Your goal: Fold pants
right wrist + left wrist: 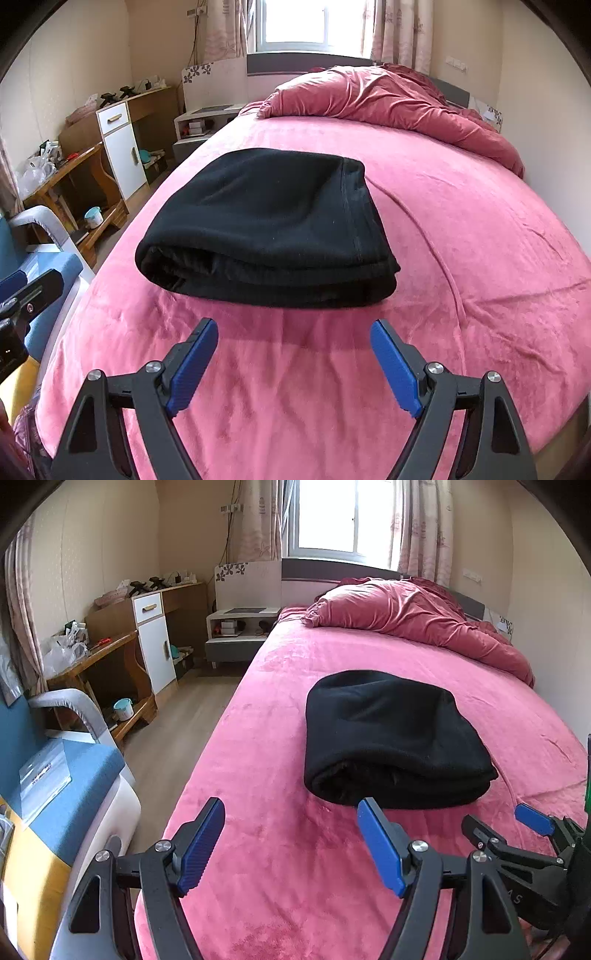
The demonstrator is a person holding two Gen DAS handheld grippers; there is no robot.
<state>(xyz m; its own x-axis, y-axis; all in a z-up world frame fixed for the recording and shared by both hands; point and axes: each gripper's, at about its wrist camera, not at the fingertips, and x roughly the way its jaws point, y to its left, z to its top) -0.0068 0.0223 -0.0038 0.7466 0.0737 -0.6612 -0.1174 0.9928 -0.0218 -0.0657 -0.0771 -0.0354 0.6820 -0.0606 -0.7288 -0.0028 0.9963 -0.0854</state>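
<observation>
Lying on the pink bed cover (461, 229), the black pants (266, 229) already sit as a compact, stacked bundle, with several layers showing along the near edge and a seam running down the right side. We judge the folding essentially done: no loose leg or waistband trails out of the bundle in either view, though we cannot see its far side. At most, a small squaring-up of the near edge might be left. Our left gripper (291, 845) and our right gripper (293, 365) both hover just short of the bundle, jaws spread wide, nothing between the blue pads and nothing touching the cloth. Beyond the pants, a rumpled pink duvet (417, 620) is heaped at the head of the bed, well apart from our work.
</observation>
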